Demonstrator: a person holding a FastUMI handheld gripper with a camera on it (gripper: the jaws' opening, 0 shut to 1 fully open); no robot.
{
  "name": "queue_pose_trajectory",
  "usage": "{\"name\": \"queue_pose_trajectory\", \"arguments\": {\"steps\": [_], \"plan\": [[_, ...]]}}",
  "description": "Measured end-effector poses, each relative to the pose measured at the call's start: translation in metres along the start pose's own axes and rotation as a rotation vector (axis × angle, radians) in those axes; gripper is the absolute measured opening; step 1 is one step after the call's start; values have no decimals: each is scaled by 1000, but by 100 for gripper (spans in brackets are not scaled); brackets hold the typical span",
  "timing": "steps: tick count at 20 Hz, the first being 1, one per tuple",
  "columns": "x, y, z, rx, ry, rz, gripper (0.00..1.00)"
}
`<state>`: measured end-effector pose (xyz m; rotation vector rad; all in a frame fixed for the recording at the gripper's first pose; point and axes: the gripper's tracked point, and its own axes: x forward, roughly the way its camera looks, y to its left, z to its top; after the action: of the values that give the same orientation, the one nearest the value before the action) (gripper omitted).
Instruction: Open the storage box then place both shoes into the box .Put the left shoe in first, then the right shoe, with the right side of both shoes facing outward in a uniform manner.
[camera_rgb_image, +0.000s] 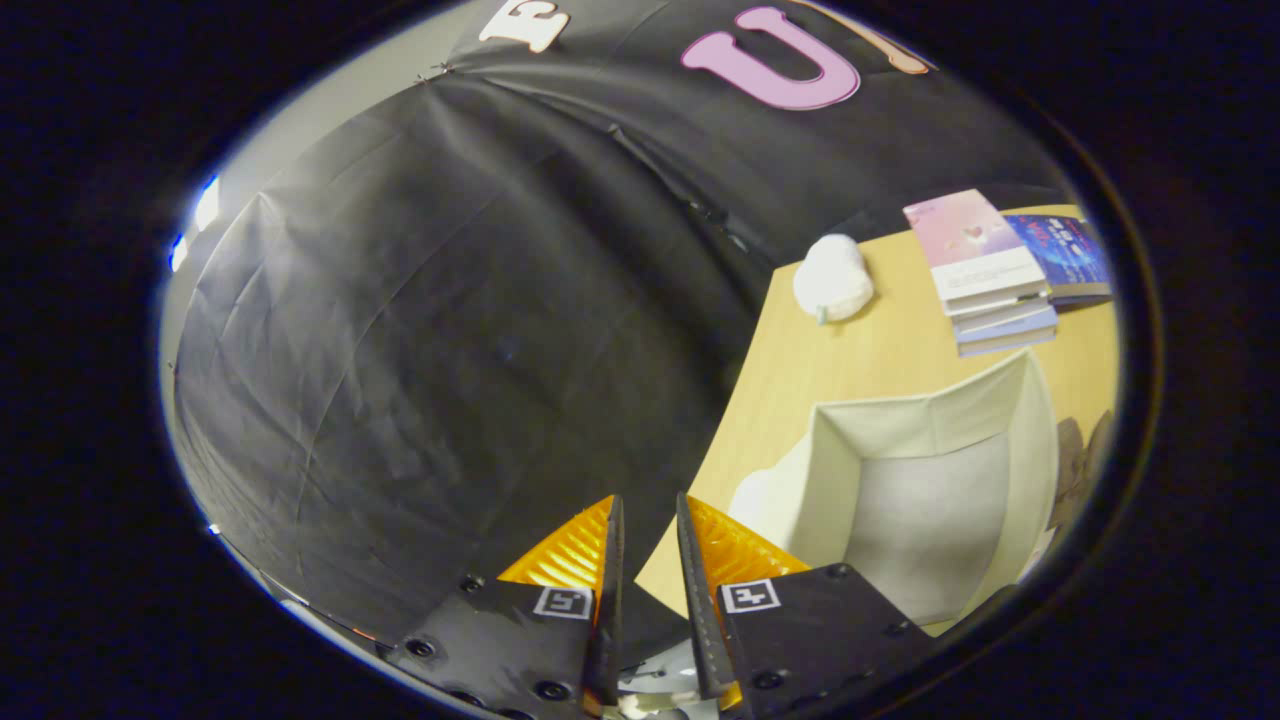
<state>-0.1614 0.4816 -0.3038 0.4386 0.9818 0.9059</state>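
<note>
Nearest to me, at the bottom centre of the frame, the gripper (648, 505) shows its two fingers close together with a narrow slit between them; I see nothing held there, and the tips point at the black cloth wall and the table's near edge. Jaws read as nearly closed, empty.

Left half of the frame: black cloth wall (450, 330), creased, with a seam running down from the upper left. I note a strip of pale wall and a bright light spot at the far left edge.

Right of centre: wooden table (880, 360), light tan, its edge running diagonally from the fingers up toward the upper right.

Lower right, just beyond and to the right of the right finger: the storage box (940, 470), a pale fabric bin, open-topped, standing on the table. I can see down to its light grey inner floor. A rounded white shape sits against its left wall; I cannot tell what it is.

Above the box, a white fluffy object (833, 278) lies near the table's far edge by the cloth.

Upper right: a stack of books (985, 275), pink cover on top, with a dark blue book (1065, 255) touching its right side.
</note>
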Motion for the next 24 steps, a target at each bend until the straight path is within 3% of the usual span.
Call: {"name": "queue_pose_trajectory", "arguments": {"steps": [7,11,19,24], "plan": [[-69,-94,61,-1,-130,-140,33],[-104,-153,64,-25,-147,-247,33],[-147,-261,2,72,-54,-445,33],[-157,-300,-54,158,50,-536,38]]}}
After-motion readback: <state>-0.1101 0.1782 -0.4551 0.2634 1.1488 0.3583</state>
